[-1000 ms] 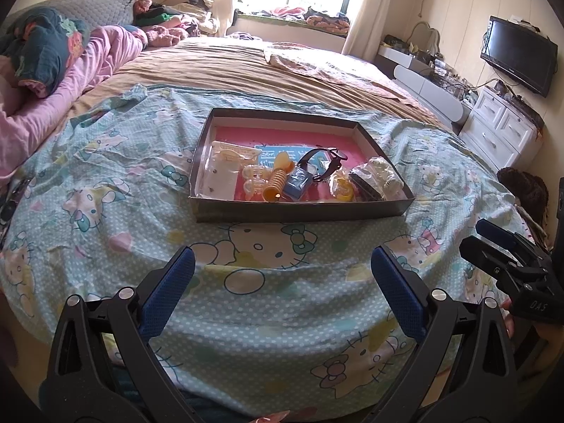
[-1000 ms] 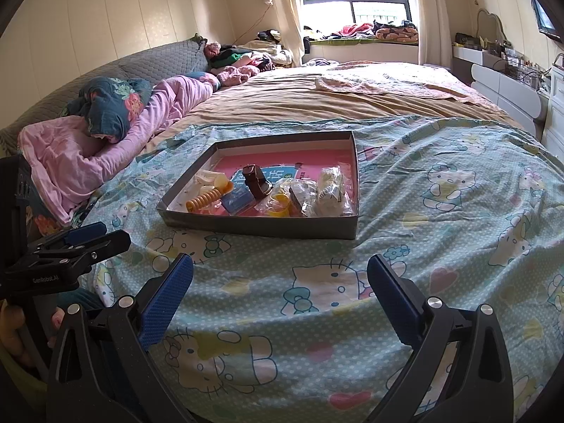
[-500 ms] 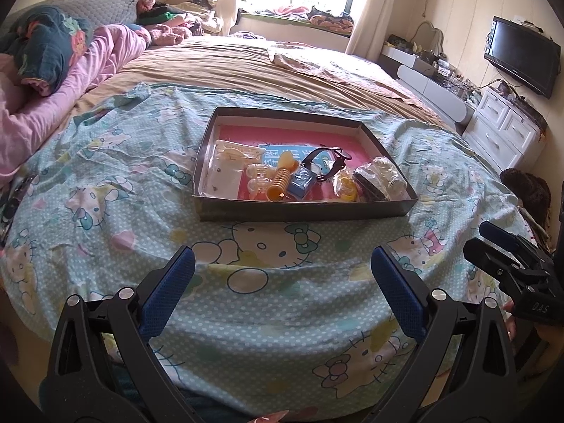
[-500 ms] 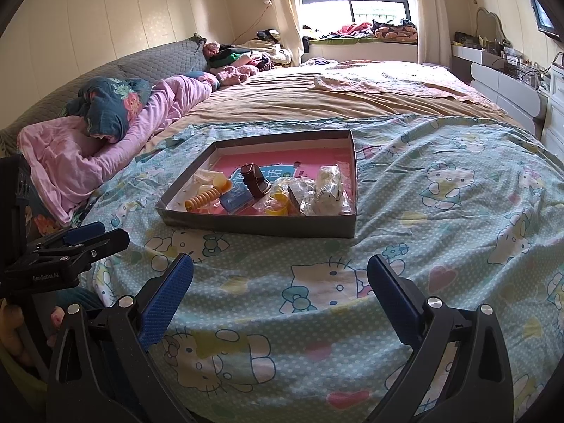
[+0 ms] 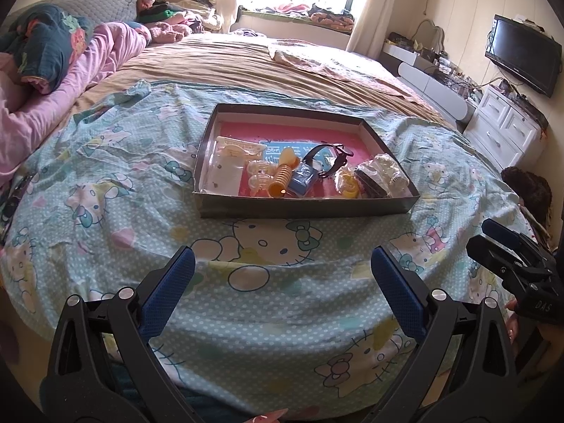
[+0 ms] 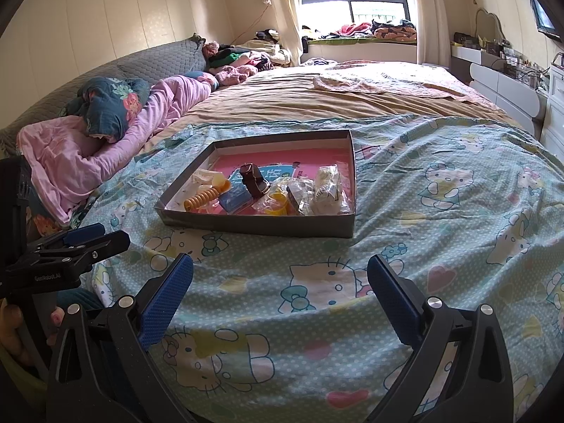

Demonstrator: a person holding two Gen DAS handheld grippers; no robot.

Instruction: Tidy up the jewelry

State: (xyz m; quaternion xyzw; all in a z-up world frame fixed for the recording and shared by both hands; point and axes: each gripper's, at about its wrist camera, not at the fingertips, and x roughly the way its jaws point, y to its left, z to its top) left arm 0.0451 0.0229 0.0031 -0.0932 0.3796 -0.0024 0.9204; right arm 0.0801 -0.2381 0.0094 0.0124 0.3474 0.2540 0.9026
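A shallow dark cardboard tray [image 5: 303,208] with a pink floor lies on the cartoon-print bedspread; it also shows in the right wrist view [image 6: 253,225]. Inside lie a black watch [image 5: 326,160], an orange coil bracelet [image 5: 282,178], a blue packet [image 5: 302,179], a yellow ring in plastic [image 5: 347,185], a white card [image 5: 227,169] and bagged pieces [image 5: 382,174]. My left gripper [image 5: 282,282] is open and empty, short of the tray. My right gripper [image 6: 282,283] is open and empty, also short of the tray.
A pink quilt and blue pillow [image 5: 46,56] lie on the left of the bed. A white dresser [image 5: 507,134] and a wall TV [image 5: 523,54] stand on the right. The bedspread [image 5: 105,176] surrounds the tray.
Both grippers have edged slightly forward toward the tray. Both stay open and empty.
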